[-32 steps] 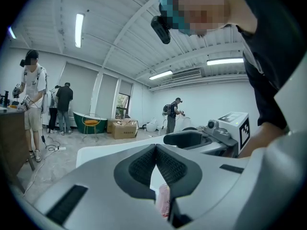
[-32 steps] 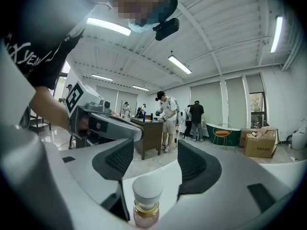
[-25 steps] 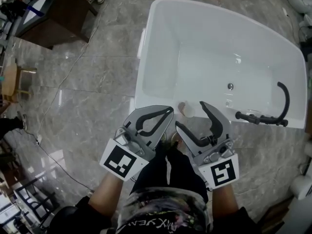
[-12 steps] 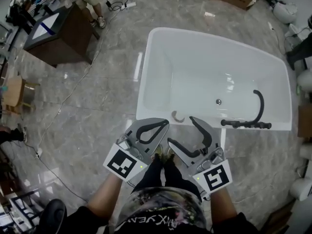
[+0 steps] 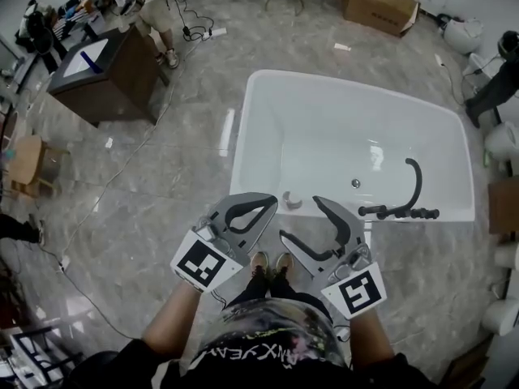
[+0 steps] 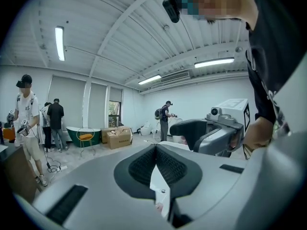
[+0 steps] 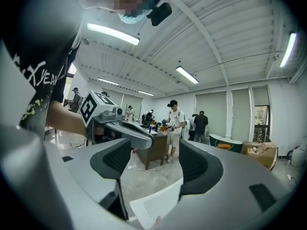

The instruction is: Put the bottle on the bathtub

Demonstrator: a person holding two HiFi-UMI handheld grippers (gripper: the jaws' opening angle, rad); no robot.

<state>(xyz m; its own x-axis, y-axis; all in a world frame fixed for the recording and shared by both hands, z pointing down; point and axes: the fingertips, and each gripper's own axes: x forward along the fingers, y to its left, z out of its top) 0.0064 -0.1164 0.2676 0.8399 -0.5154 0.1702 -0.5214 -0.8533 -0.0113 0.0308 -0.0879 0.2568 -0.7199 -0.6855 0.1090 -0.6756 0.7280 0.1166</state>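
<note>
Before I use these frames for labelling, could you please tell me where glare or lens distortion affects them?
Head view: light glares off the inside of the white bathtub and streaks the glossy floor. Left gripper view: strong fisheye, black corners, bowed ceiling beams. Right gripper view: same fisheye and dark corners; the ceiling lamps blow out.

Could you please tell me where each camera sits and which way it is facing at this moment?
Head view: on the person's head, looking steeply down at the bathtub and floor; shows the left gripper, right gripper, forearms and shoes.
Left gripper view: rides the left gripper, looking along its shut jaws across the room; shows the person's torso and right hand.
Right gripper view: rides the right gripper, looking between its open jaws toward a desk; shows the left forearm.
Shared: each gripper view catches the other gripper and the bathtub's edge.
</note>
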